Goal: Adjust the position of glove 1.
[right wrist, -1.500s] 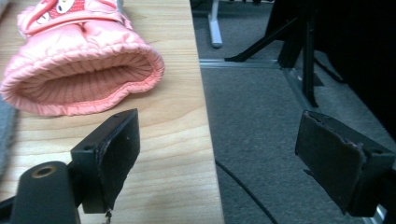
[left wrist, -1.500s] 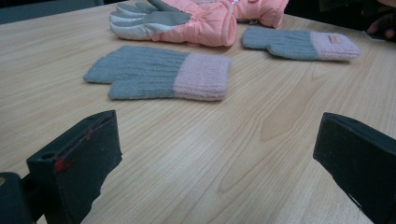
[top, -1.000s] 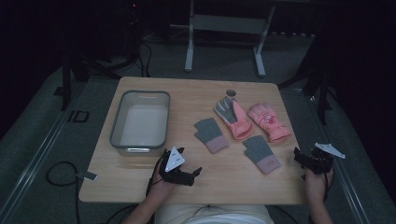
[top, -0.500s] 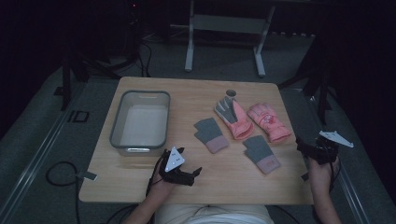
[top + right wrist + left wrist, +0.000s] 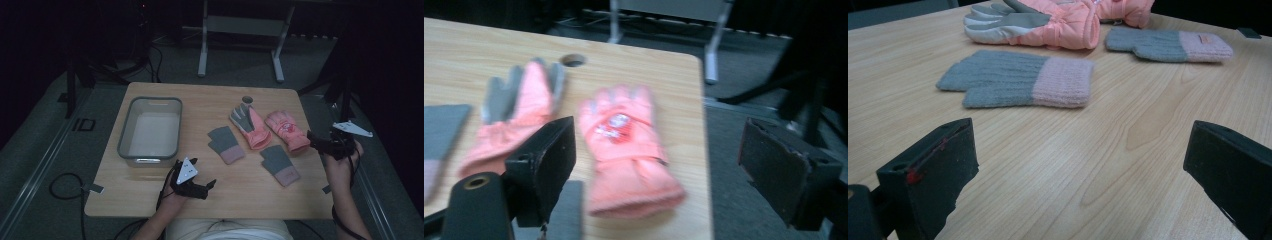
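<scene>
With my right hand-held gripper (image 5: 320, 143) spread wide and empty just beside the pink glove (image 5: 287, 131) at the right edge of the tabletop (image 5: 250, 187), I fear a crooked approach pushes it off, while the left hand-held gripper (image 5: 205, 186) waits equally spread

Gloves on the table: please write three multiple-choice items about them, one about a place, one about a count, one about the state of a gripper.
1. Where does the grey bin stand?
A. left of the gloves
B. right of the gloves
C. on top of the gloves

2. How many pink padded gloves lie on the table?
A. one
B. two
C. four

3. How is the right gripper?
A. shut on a glove
C. shut on nothing
B. open, holding nothing

Answers: 1 A, the high view shows it at the table's left part. 2 B, one palm-up glove and one logo glove. 3 B, its jaws stand wide apart in its own view.
</scene>
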The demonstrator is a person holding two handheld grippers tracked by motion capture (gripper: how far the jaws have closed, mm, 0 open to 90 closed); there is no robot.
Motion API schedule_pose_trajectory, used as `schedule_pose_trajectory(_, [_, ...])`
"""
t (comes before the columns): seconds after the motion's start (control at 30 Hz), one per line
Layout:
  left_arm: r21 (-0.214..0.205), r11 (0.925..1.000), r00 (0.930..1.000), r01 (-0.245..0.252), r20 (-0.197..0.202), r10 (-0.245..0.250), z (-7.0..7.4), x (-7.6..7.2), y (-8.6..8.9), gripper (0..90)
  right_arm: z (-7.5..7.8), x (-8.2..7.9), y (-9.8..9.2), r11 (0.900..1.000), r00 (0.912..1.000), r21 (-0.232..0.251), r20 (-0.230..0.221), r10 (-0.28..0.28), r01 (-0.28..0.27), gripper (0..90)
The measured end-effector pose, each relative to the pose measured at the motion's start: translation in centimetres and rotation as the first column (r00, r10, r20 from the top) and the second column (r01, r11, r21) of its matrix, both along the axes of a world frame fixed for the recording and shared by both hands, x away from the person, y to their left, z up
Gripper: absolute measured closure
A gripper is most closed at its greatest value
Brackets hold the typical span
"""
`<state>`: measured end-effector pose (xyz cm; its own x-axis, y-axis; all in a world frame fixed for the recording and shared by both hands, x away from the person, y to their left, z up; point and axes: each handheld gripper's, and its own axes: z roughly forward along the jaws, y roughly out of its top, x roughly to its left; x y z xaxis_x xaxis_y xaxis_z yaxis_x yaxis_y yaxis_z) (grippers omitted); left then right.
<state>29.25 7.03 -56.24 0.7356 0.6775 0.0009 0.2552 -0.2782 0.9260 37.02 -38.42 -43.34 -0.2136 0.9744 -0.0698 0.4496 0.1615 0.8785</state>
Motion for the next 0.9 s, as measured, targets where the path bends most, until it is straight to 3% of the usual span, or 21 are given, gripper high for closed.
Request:
schedule_pose_trajectory(0.2, [0.002, 1.0, 1.0, 0.0, 0.001, 0.0, 0.0, 0.0, 0.0, 0.5, 0.5, 0.5, 1.9, 0.9975, 0.9975, 0.015, -0.008, 0.07, -0.069, 11.8])
schedule_pose_trajectory(0.23, [0.002, 1.0, 1.0, -0.001, 0.001, 0.001, 0.0, 0.0, 0.0, 0.5, 0.8, 1.0, 3.0, 0.992, 0.9924, 0.05, -0.035, 0.118, -0.116, 11.5])
schedule_pose_trajectory(0.37, [0.001, 1.0, 1.0, 0.0, 0.001, 0.0, 0.0, 0.0, 0.0, 0.5, 0.8, 1.5, 4.1, 0.9856, 0.9865, 0.076, -0.053, 0.155, -0.151, 11.5])
schedule_pose_trajectory(0.47, [0.002, 1.0, 1.0, 0.0, 0.001, 0.0, 0.0, 0.0, 0.0, 0.5, 1.0, 1.9, 6.0, 0.9787, 0.9787, 0.06, -0.048, 0.199, -0.196, 10.9])
schedule_pose_trajectory(0.67, [0.0, 1.0, 1.0, 0.007, -0.002, -0.007, 0.0, 0.0, 0.0, 0.5, 0.9, 2.3, 7.9, 0.9683, 0.9678, 0.049, -0.047, 0.247, -0.245, 11.0])
schedule_pose_trajectory(0.73, [-0.002, 0.9999, 0.9999, 0.011, -0.002, -0.011, 0.0, 0.0, 0.0, 0.5, 0.6, 2.7, 9.3, 0.956, 0.9544, 0.031, -0.057, 0.293, -0.292, 11.1])
schedule_pose_trajectory(0.83, [-0.001, 0.9999, 0.9999, 0.012, -0.002, -0.012, 0.0, 0.0, 0.0, 0.5, 0.1, 3.1, 10.5, 0.9415, 0.939, 0.035, -0.069, 0.337, -0.335, 13.1])
schedule_pose_trajectory(0.87, [-0.001, 0.9999, 0.9999, 0.011, -0.003, -0.011, 0.0, 0.0, 0.0, 0.5, -0.3, 3.4, 11.2, 0.9335, 0.9301, 0.041, -0.08, 0.358, -0.356, 13.1])
schedule_pose_trajectory(0.9, [-0.002, 0.9999, 0.9999, 0.011, -0.003, -0.011, 0.0, 0.0, 0.0, 0.5, -0.3, 3.4, 11.2, 0.9335, 0.9301, 0.041, -0.08, 0.358, -0.356, 13.1])
